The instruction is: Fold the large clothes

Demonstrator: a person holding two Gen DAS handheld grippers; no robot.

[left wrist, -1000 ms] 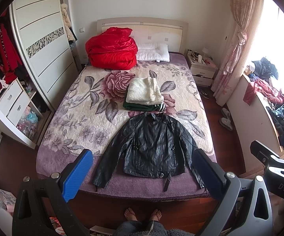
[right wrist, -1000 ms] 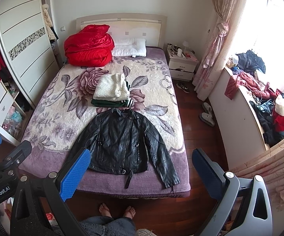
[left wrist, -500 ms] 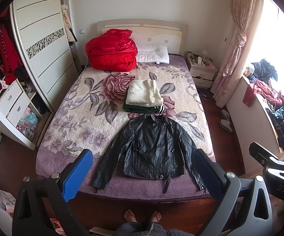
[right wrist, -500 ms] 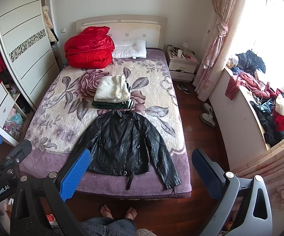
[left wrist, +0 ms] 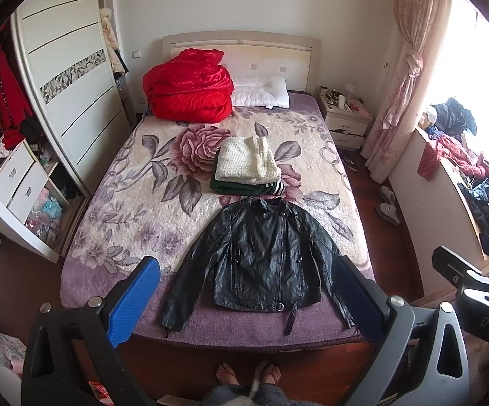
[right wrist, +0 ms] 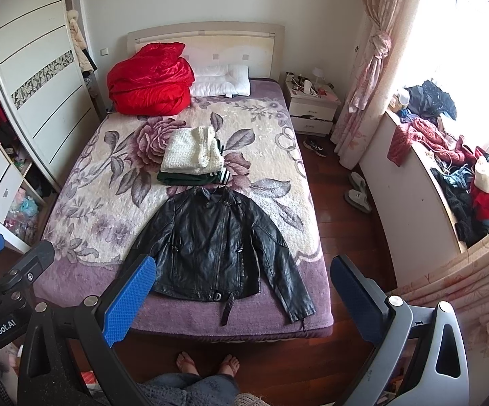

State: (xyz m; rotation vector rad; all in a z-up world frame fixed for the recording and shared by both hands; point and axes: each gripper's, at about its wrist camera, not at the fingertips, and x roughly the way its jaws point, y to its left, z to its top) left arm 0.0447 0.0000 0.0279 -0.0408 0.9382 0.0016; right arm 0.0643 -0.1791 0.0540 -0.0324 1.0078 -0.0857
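left tool (left wrist: 244, 299) and right tool (right wrist: 241, 294) hang released and empty above the foot of the bed (left wrist: 136, 203), well apart from the cloth. a black jacket (left wrist: 261, 257) lies flat and unfolded near the bed's foot, sleeves spread. just beyond its collar sits a folded stack (left wrist: 246, 167), apparently finished. judged from this, the jacket's fold has not begun.

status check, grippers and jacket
Left gripper and right gripper open, empty, above bed foot. Black leather jacket flat, sleeves spread, unfolded. Folded stack just beyond collar.
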